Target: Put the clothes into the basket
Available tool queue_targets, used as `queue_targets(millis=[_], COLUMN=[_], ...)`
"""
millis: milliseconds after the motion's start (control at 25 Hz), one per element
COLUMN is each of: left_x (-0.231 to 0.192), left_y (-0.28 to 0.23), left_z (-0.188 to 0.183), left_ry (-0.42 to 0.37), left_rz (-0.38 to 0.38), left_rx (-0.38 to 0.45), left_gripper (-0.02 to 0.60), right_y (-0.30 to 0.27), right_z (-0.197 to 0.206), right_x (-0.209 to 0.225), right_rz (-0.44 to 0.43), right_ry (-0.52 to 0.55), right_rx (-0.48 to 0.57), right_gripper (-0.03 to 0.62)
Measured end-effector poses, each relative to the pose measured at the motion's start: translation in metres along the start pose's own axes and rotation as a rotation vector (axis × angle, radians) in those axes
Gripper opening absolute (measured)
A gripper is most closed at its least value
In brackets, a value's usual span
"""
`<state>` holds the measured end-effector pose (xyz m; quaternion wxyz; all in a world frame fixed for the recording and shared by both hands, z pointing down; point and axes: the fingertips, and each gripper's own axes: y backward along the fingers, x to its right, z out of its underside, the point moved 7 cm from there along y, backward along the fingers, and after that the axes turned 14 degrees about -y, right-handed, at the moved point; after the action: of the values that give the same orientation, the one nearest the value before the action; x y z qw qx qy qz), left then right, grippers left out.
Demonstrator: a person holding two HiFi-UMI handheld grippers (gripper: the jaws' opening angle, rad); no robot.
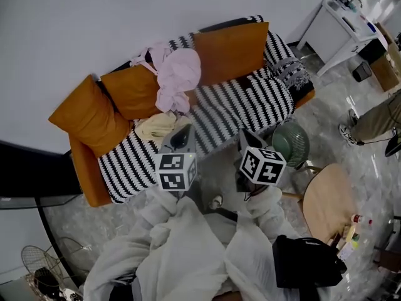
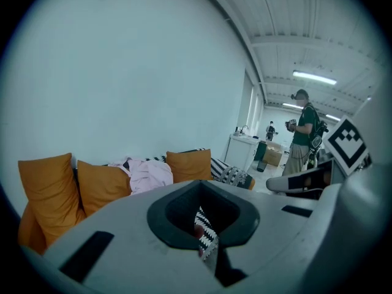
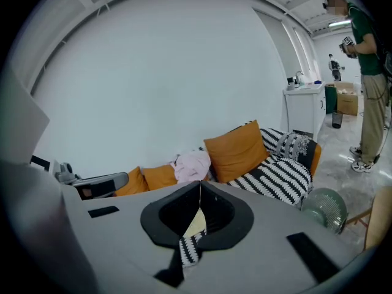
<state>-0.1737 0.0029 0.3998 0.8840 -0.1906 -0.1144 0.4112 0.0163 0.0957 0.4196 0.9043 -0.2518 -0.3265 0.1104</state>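
Left hand-held gripper (image 1: 183, 132) and right hand-held gripper (image 1: 245, 135) tilt down toward sofa (image 1: 241, 99).

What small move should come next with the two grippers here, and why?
Probably reach the left gripper forward to the cream garment on the sofa and open its jaws there. It and the right gripper are shut and empty, and this garment lies closest ahead of it.
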Motion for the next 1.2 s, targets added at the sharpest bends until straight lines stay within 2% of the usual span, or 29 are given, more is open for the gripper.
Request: queue_targets(millis=[280,640,920,1200], left_x=[-0.044,-0.090,-0.151,-0.187], left_y=[-0.014,0.002,-0.015,-0.037], left_z=[-0.008,0.037,0.121,0.206], left_ry=[0.032,0.102,0.201,0.254], left_rz=[-0.039,-0.153,-0.263,-0.310], left_rx=[0.007,-0.088,-0.189,-0.264], left_gripper=[0.006,0.006,0.006,0.006], right_y=[-0.040,-0.090,-0.184,-0.261], right_z=[-0.011,0.026,0.087,0.157], right_x=[-0.029,-0.057,-0.071,-0.068], right_rz=[-0.022,-0.068,-0.115,-0.152], right_ry=[0.040,0.086,0.145,0.161], right_rx=[-0.029,-0.168,-0.313,-0.385], right_gripper=[0.023,0.023,0.023,0.024])
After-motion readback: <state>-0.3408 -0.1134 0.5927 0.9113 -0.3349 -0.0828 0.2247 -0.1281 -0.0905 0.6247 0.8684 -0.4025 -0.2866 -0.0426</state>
